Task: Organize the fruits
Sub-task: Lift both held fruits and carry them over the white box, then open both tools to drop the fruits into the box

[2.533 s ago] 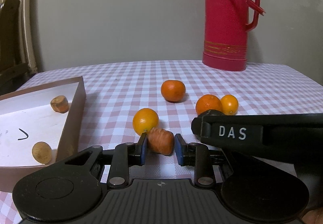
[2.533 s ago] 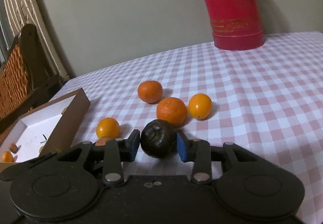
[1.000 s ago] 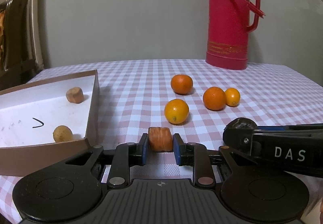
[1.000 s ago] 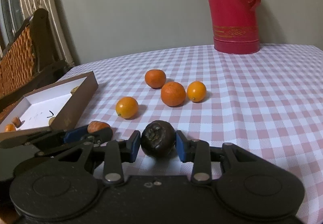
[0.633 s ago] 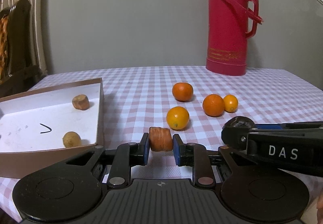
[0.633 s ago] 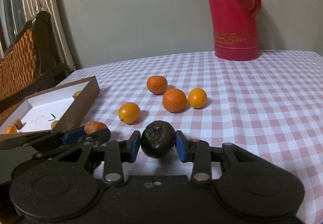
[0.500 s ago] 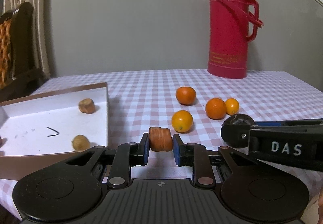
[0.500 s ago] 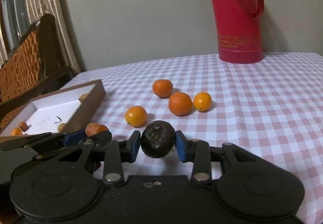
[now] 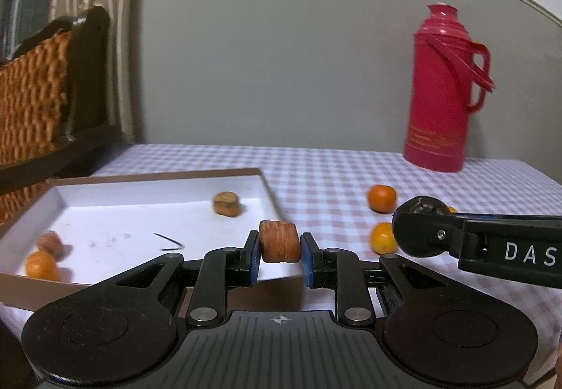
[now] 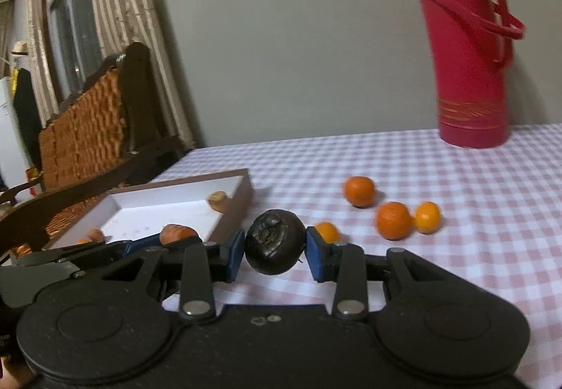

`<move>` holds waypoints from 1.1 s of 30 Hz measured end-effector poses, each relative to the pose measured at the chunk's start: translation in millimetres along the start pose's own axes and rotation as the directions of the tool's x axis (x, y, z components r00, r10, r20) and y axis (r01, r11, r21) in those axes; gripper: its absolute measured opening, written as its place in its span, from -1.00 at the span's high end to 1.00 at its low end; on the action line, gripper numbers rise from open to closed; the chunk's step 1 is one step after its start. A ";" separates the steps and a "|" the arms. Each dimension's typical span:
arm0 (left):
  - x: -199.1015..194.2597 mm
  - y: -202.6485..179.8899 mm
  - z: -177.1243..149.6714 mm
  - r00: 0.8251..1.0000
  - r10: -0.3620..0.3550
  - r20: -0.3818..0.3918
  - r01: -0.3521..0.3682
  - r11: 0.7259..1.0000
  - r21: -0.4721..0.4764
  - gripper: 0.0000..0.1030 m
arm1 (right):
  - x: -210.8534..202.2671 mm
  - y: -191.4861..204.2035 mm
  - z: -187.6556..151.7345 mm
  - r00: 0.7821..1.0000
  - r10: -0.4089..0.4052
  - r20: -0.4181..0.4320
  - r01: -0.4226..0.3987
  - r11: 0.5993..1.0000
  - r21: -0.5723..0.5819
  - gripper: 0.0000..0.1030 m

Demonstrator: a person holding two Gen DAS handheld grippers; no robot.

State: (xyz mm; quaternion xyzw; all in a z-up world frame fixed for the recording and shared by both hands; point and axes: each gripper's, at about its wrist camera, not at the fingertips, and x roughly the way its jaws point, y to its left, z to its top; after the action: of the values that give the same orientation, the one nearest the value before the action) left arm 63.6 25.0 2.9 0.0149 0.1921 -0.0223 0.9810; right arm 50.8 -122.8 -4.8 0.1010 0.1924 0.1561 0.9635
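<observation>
My left gripper (image 9: 280,250) is shut on a ribbed orange-brown fruit piece (image 9: 280,246), held above the near right corner of the brown box with a white floor (image 9: 116,224). The box holds a tan piece (image 9: 226,203), a brown piece (image 9: 49,241) and a small orange (image 9: 41,265). My right gripper (image 10: 275,250) is shut on a wrinkled dark fruit (image 10: 275,241), held above the cloth just right of the box (image 10: 168,210). Several oranges lie on the checked cloth (image 10: 359,191) (image 10: 393,220) (image 10: 427,217) (image 10: 326,232).
A tall red thermos (image 9: 444,87) stands at the back right of the table; it also shows in the right wrist view (image 10: 469,48). A wicker-backed wooden chair (image 10: 91,132) stands left of the table, with curtains behind it. The pink checked tablecloth (image 9: 333,175) covers the table.
Both grippers have moved left toward the box, each still holding its fruit. The box now lies right in front of the left gripper, and the oranges have shifted right in both views.
</observation>
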 end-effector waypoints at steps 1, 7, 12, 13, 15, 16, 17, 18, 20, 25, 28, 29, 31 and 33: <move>-1.0 4.6 0.3 1.000 0.008 0.003 -0.008 1.000 -0.004 0.53 | 1.8 4.0 0.6 1.000 0.011 0.001 -0.011 1.000 -0.003 0.45; -6.4 34.0 0.7 0.998 0.062 0.014 -0.061 0.998 -0.035 0.53 | 15.5 28.4 2.0 0.997 0.075 0.000 -0.075 0.997 -0.021 0.45; -10.1 57.6 -0.3 0.994 0.107 0.018 -0.106 0.992 -0.063 0.53 | 25.8 45.9 1.9 0.993 0.122 0.001 -0.122 0.992 -0.034 0.45; -10.8 62.0 -0.8 0.993 0.117 0.019 -0.116 0.991 -0.068 0.53 | 28.4 49.4 1.9 0.991 0.130 0.000 -0.130 0.991 -0.037 0.45; -11.8 71.2 -1.7 0.991 0.136 0.021 -0.134 0.988 -0.075 0.53 | 32.5 56.3 1.5 0.989 0.146 0.001 -0.146 0.988 -0.040 0.45; -12.0 75.8 -2.0 0.989 0.145 0.022 -0.143 0.987 -0.079 0.53 | 35.0 60.3 1.3 0.988 0.154 0.001 -0.154 0.987 -0.044 0.45; -12.1 80.8 -2.2 0.988 0.154 0.022 -0.152 0.985 -0.083 0.53 | 36.2 63.3 0.8 0.987 0.158 0.002 -0.158 0.986 -0.049 0.45; -12.2 85.0 -2.4 0.986 0.164 0.022 -0.161 0.983 -0.086 0.53 | 37.5 66.1 0.6 0.987 0.162 0.004 -0.162 0.985 -0.053 0.45; -12.4 94.7 -3.4 0.983 0.183 0.021 -0.180 0.979 -0.097 0.53 | 41.1 71.3 0.2 0.985 0.171 0.005 -0.171 0.984 -0.057 0.45; -12.7 115.5 -3.9 0.974 0.225 0.025 -0.221 0.969 -0.109 0.53 | 48.9 82.2 1.2 0.983 0.184 0.015 -0.183 0.981 -0.058 0.45; -11.7 126.9 -5.2 0.969 0.246 0.024 -0.242 0.964 -0.114 0.53 | 55.7 88.0 1.5 0.982 0.187 0.019 -0.186 0.981 -0.053 0.45; -12.5 129.8 -6.0 0.967 0.253 0.024 -0.249 0.962 -0.115 0.53 | 58.0 89.4 1.8 0.982 0.190 0.018 -0.189 0.981 -0.051 0.45; -11.7 136.3 -6.2 0.964 0.265 0.025 -0.260 0.958 -0.118 0.53 | 61.7 92.5 1.9 0.981 0.191 0.022 -0.190 0.981 -0.047 0.45; -11.3 143.1 -6.2 0.960 0.280 0.024 -0.275 0.953 -0.125 0.53 | 64.7 95.2 1.9 0.981 0.192 0.024 -0.191 0.980 -0.050 0.45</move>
State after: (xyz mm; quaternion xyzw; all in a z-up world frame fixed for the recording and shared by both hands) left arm 57.8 168.6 4.4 -0.0181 0.1685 0.1270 0.9773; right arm 83.4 -12.5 -0.8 0.0986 0.1643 0.2511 0.9488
